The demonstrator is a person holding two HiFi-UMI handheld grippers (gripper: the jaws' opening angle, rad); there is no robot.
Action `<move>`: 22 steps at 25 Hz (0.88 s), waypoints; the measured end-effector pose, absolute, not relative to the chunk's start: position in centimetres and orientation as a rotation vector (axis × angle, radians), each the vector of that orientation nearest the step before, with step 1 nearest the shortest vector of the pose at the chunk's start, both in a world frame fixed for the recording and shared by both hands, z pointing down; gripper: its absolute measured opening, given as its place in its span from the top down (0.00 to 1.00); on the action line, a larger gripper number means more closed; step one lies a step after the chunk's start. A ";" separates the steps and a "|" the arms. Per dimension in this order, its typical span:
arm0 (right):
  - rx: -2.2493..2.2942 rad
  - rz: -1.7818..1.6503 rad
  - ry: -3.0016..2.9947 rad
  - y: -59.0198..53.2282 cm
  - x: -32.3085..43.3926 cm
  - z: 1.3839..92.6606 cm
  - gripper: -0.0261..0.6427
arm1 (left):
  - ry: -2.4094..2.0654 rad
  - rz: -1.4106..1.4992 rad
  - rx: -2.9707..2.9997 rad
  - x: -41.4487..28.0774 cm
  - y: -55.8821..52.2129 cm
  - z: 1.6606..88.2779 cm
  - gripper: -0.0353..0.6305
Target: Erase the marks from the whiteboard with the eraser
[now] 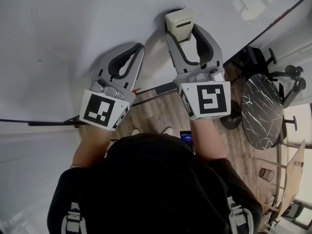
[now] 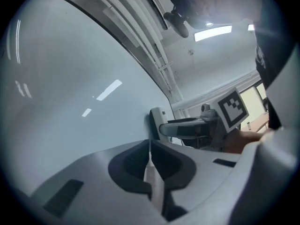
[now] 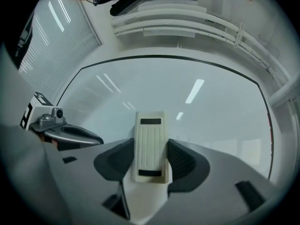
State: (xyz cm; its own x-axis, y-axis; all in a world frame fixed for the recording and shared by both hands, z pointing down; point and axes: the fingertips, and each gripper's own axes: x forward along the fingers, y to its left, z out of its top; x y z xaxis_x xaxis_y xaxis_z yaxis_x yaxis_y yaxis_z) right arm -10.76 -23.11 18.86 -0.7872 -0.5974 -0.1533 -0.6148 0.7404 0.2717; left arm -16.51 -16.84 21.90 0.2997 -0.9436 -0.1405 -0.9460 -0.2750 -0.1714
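Note:
The whiteboard (image 1: 73, 28) fills the upper left of the head view and looks almost clean, with one tiny dark speck (image 1: 40, 60) at the left. My right gripper (image 1: 182, 30) is shut on the cream eraser (image 1: 179, 22), whose far face lies against the board. In the right gripper view the ribbed eraser (image 3: 150, 135) stands upright between the jaws, board (image 3: 197, 102) behind it. My left gripper (image 1: 141, 48) is shut with nothing in it, its tip close to the board, left of the eraser. The left gripper view shows its closed jaws and the eraser (image 2: 155, 120) beyond.
The board's dark lower frame (image 1: 48, 123) runs across the left. To the right stand a round black marble table (image 1: 262, 111) and dark chairs (image 1: 259, 57) on a wooden floor (image 1: 156, 113). A small lit screen (image 1: 185, 136) shows near the person's chest.

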 end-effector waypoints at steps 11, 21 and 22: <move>-1.063 0.418 2.857 -25.9 -9.3 18.3 0.63 | 1.716 0.017 -2.370 -16.3 -17.8 22.2 0.92; -1.123 0.330 2.810 -30.2 -4.6 18.5 0.63 | 1.712 0.001 -2.393 -14.1 -19.5 23.0 0.92; -1.124 0.330 2.808 -30.3 -4.4 18.6 0.63 | 1.715 0.000 -2.391 -13.9 -19.5 23.1 0.92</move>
State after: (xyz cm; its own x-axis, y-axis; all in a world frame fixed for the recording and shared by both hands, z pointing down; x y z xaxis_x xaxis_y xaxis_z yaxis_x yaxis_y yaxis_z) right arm -4.38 -30.31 18.61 -0.7227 -0.6695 -0.1714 -0.6910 0.7041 0.1634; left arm -13.87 -19.52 23.14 0.3274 -0.9377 -0.1159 -0.9378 -0.3076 -0.1610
